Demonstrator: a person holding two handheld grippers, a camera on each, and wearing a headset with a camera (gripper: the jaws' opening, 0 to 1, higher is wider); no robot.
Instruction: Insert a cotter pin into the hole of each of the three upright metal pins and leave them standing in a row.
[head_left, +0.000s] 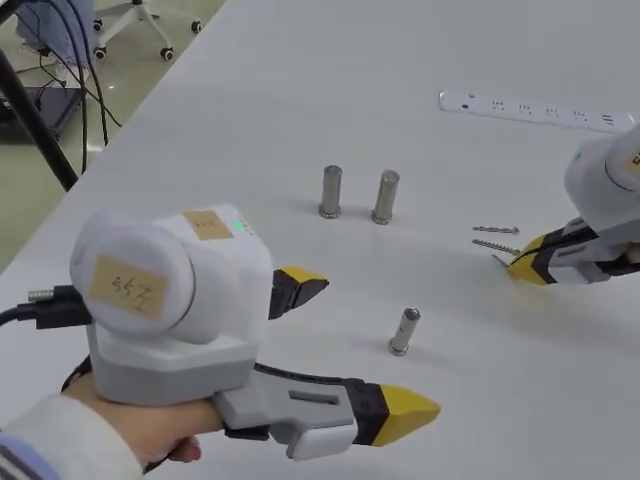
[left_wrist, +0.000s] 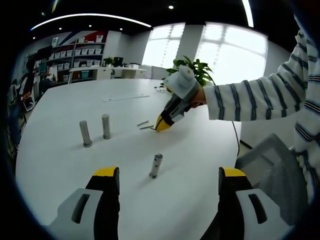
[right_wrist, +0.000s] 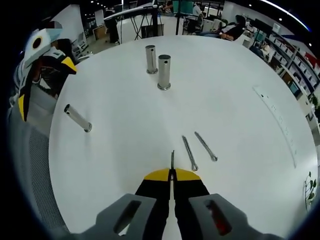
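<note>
Presently my right gripper (right_wrist: 171, 173) pinches one cotter pin (right_wrist: 172, 159); my left gripper (left_wrist: 169, 173) stands spread wide, its tan sticker (head_left: 127, 288) bearing an unreadable scribble.

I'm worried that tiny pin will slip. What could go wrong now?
1. The right gripper pinches a thin cotter pin only at its end, so it might twist or slip out on the way.
2. The lone metal pin stands free and could topple if bumped, since the open left gripper isn't steadying it.
3. The two spare cotter pins lie close by and might get knocked away.
</note>
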